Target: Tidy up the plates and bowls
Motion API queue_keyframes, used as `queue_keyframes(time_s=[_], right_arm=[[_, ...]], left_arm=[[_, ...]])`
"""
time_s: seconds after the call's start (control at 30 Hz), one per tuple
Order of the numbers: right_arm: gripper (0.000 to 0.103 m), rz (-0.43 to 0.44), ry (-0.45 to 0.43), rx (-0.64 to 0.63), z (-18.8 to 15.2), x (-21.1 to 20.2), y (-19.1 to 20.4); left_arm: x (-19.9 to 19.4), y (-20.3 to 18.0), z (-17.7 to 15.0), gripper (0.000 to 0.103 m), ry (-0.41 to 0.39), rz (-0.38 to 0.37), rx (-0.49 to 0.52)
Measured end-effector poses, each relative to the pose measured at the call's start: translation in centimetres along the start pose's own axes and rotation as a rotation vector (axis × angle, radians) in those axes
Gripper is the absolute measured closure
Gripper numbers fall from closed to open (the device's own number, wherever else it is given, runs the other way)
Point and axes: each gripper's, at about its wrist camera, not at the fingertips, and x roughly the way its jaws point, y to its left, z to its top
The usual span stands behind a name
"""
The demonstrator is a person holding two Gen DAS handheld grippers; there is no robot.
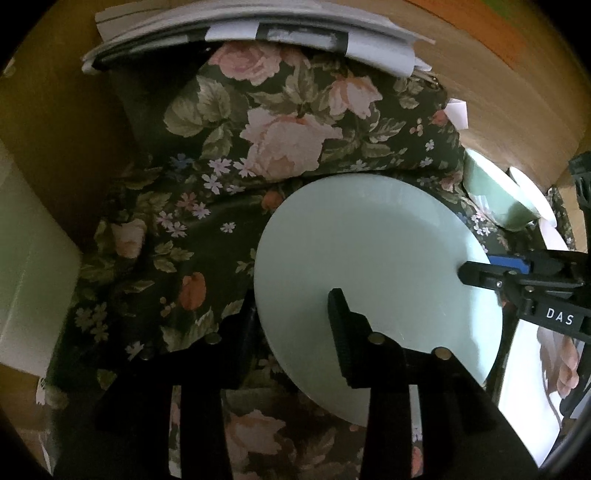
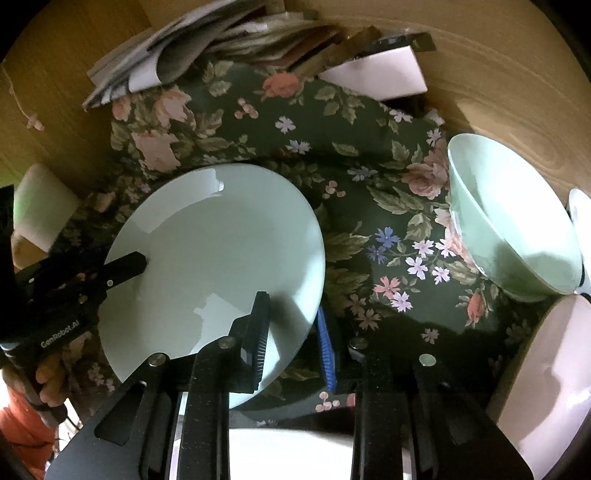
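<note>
A pale green plate [image 1: 376, 266] [image 2: 221, 243] hangs tilted just above a dark floral cloth [image 1: 207, 177] [image 2: 369, 184]. My left gripper [image 1: 291, 332] grips its near rim, one finger on top and the other under the edge. In the right wrist view it reaches in from the left as the left gripper [image 2: 125, 266]. My right gripper [image 2: 291, 343] clamps the opposite rim, a black finger on top and a blue pad beneath. It shows at the plate's right edge as the right gripper [image 1: 480, 271]. A green bowl [image 2: 517, 229] [image 1: 495, 195] lies tipped on the cloth to the right.
A white bowl [image 2: 546, 387] and a white dish [image 2: 288, 450] sit close to my right gripper. Stacked papers [image 1: 240, 29] [image 2: 155, 62] and a white box [image 2: 380, 77] line the back. A pale block [image 1: 29, 258] stands at the left. A hand [image 2: 48, 376] holds the left gripper.
</note>
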Motion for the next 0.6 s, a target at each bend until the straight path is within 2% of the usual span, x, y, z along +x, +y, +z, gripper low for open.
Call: queue_keyframes(time_s=[0.23,0.6], right_arm=[[0.081,0.021,-0.043,0.01,-0.3,-1.6,-1.6],[0.081,0.017,-0.142,0.029,-2.8,-7.3,-3.2]], left_arm=[[-2.6,-0.2,-0.2,0.066,-0.045,-0.008,0.003],[-5.9,-2.6,-1.0,0.066,-0.119,-0.033,0.031]])
